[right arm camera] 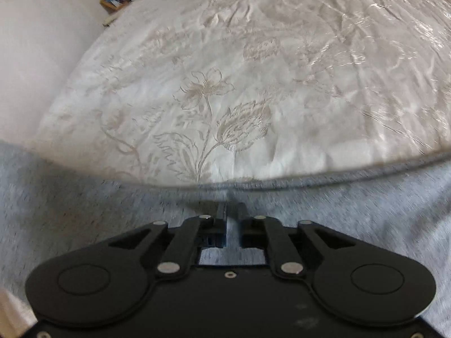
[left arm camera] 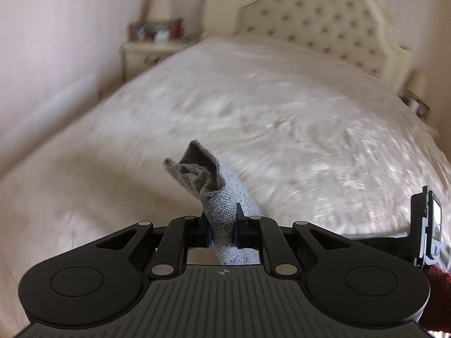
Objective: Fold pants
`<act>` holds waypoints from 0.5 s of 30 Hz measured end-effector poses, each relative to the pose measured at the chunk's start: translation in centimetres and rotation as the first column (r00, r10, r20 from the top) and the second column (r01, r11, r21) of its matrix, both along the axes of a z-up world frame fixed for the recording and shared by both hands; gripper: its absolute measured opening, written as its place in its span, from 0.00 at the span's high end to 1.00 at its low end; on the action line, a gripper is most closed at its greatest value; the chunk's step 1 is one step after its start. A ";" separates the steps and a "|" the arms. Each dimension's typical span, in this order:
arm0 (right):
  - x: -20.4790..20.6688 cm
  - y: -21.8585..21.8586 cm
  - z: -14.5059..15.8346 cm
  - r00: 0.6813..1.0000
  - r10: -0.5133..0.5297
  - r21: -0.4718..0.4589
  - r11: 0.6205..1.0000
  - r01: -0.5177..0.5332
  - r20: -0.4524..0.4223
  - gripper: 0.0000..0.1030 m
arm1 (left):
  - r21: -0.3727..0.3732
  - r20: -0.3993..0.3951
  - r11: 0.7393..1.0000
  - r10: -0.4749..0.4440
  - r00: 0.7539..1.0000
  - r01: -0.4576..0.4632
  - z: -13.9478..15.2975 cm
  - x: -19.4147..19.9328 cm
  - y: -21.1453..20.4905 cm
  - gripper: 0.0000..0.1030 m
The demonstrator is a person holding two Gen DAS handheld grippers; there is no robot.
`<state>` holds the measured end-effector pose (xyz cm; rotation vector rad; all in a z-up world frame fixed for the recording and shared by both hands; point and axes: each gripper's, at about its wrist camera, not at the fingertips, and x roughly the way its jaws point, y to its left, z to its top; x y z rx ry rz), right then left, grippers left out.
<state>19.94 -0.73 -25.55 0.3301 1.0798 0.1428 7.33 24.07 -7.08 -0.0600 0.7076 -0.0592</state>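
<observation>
The pants are light grey knit fabric. In the left wrist view my left gripper [left arm camera: 222, 226] is shut on a bunched corner of the pants [left arm camera: 217, 194], which sticks up between the fingers above the bed. In the right wrist view the pants [right arm camera: 352, 211] spread wide across the lower frame, their hem edge lying over the white bedspread. My right gripper [right arm camera: 231, 211] sits low over this fabric with its fingers close together, a narrow gap between them; grey cloth shows in the gap, and whether it is pinched is unclear.
The bed [left arm camera: 282, 107] has a white floral bedspread [right arm camera: 225, 84] and a tufted cream headboard [left arm camera: 315, 19]. A nightstand [left arm camera: 146, 53] with a lamp and small items stands at the far left by the wall. The other gripper's device [left arm camera: 428, 231] shows at the right edge.
</observation>
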 end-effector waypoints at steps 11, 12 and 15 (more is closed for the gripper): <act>-9.8 -11.2 1.6 0.993 -0.110 0.047 0.993 0.112 -0.048 0.72 | -0.014 0.015 0.937 -0.348 0.938 0.348 -1.4 -0.9 -18.5 0.79; -10.4 -12.3 1.3 0.990 -0.128 0.038 0.991 0.130 -0.060 0.67 | -0.038 -0.031 0.920 -0.392 0.920 0.390 -2.6 -0.5 -20.2 0.77; -12.2 -15.9 0.7 0.979 -0.183 0.002 0.983 0.184 -0.095 0.66 | -0.065 -0.175 0.866 -0.499 0.849 0.496 -6.3 0.0 -24.9 0.76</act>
